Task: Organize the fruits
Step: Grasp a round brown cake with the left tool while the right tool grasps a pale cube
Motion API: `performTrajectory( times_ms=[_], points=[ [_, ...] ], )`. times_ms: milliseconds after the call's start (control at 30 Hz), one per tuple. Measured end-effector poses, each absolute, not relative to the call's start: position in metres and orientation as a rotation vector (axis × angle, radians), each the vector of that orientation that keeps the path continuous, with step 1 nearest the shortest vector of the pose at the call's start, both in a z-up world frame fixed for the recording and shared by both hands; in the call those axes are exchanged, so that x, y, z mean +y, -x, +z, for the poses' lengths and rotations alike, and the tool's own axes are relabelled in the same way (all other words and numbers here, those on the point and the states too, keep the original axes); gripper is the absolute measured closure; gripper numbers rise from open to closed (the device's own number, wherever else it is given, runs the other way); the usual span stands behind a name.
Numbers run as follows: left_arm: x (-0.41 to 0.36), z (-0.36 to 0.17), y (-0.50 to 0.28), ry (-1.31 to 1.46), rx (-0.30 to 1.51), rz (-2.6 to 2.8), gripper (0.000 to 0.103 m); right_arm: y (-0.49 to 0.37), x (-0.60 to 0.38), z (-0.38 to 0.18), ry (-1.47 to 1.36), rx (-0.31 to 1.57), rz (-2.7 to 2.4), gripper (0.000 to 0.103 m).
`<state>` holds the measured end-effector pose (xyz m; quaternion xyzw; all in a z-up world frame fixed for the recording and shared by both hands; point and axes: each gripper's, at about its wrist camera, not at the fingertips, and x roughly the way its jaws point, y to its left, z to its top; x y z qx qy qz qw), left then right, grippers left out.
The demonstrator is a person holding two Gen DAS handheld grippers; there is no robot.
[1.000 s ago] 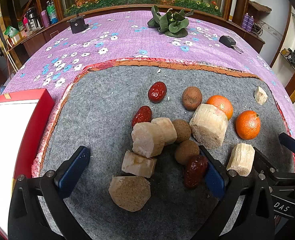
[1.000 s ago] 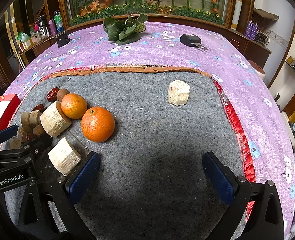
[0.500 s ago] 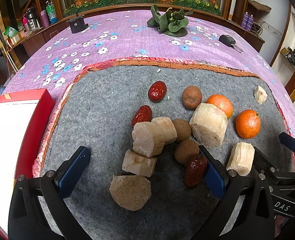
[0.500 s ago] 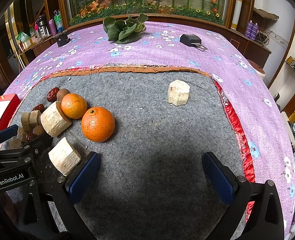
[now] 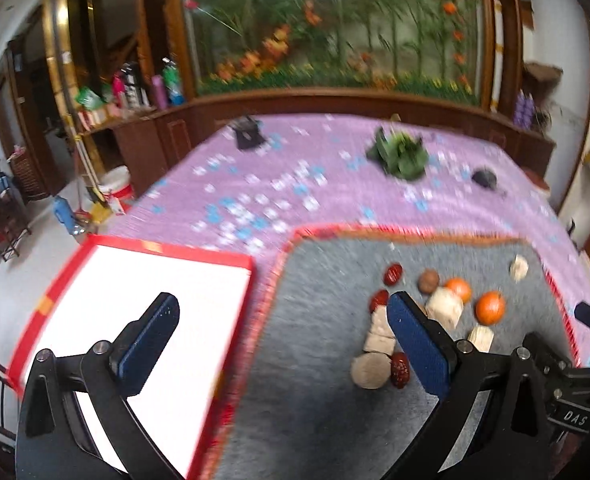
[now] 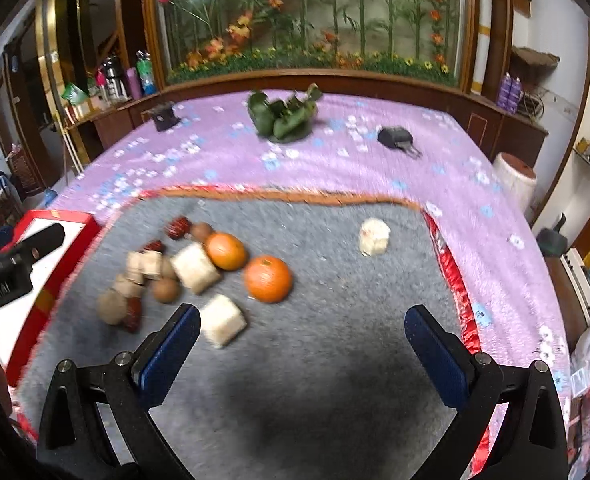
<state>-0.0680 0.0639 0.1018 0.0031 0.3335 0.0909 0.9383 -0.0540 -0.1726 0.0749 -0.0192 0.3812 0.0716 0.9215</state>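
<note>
Both my grippers hang spread and empty over the table, the fruit lying loose on the grey mat.

My left gripper point(image 5: 283, 336) is wide apart, one finger over the white inside of the red box point(image 5: 167, 254), the other over the mat's point(image 6: 335, 360) left part; my right gripper point(image 6: 299, 348) is just as wide above bare felt. Two oranges point(image 6: 269, 279) sit side by side, pale cut chunks point(image 6: 195, 268), red dates point(image 6: 179, 227) and brown round fruits point(image 6: 166, 290) clustered to their left, one chunk point(image 6: 374, 236) well apart. The blur leaves me unsure, perhaps sugarcane.
</note>
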Motion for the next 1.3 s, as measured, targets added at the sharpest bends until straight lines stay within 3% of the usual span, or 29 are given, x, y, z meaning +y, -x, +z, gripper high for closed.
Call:
performTrajectory(
  times_ms=[367,867,1033,1300],
  points=[
    [0.09,0.134,0.106,0.022,0.59,0.218,0.0,0.087,-0.143,0.112,0.092,0.715,0.182,0.0],
    [0.097,0.138,0.115,0.019,0.565,0.234,0.0,0.098,-0.137,0.121,0.104,0.693,0.192,0.0],
    [0.087,0.107,0.097,-0.029,0.68,0.133,0.0,0.094,-0.153,0.105,0.109,0.713,0.233,0.0],
    [0.059,0.056,0.068,-0.1,0.873,0.001,0.0,0.061,-0.191,0.067,-0.06,0.845,0.309,0.012]
  ],
)
